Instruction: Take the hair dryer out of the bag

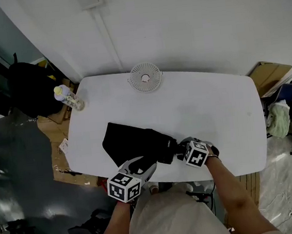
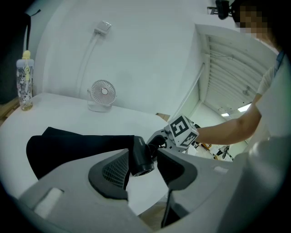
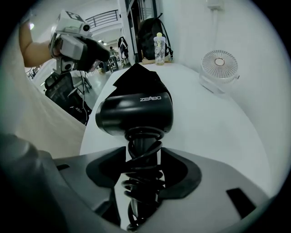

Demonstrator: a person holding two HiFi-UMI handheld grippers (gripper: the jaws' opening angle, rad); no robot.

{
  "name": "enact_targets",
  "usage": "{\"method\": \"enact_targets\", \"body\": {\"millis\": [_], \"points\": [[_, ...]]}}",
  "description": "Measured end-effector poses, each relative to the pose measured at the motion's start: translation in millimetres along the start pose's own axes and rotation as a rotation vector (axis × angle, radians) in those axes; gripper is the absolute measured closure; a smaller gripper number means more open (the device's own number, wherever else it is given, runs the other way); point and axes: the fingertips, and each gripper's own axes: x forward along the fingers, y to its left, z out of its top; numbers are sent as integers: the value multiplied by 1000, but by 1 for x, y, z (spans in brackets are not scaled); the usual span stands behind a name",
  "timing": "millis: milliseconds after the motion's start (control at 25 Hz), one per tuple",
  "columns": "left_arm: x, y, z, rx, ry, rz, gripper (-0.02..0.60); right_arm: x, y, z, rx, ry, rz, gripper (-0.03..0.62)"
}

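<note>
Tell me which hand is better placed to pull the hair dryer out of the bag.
Right. The right tongs grip the hair dryer by its cord-wrapped handle, its body partly clear of the black bag. The left tongs sit at the bag's mouth, likely better for holding it back.

The grey left gripper (image 2: 145,169) tilts gently downward, jaws apart. The grey right gripper (image 3: 143,166) points steeply down, clamping a black hair dryer (image 3: 136,111).

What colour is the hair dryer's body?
Glossy black. The hair dryer shows best in the right gripper view.
</note>
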Motion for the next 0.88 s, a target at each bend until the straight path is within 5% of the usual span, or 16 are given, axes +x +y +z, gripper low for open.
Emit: {"method": "enact_targets", "body": {"millis": [320, 600, 880], "points": [[-3, 0, 9, -13, -40, 6, 438, -26, 11, -19, 201, -114, -60, 347], [12, -17, 14, 10, -33, -30, 462, -68, -30, -52, 725, -285, -215, 347], [33, -39, 10, 28, 1, -72, 471, -78, -79, -87, 1051, -248, -447, 345]]}}
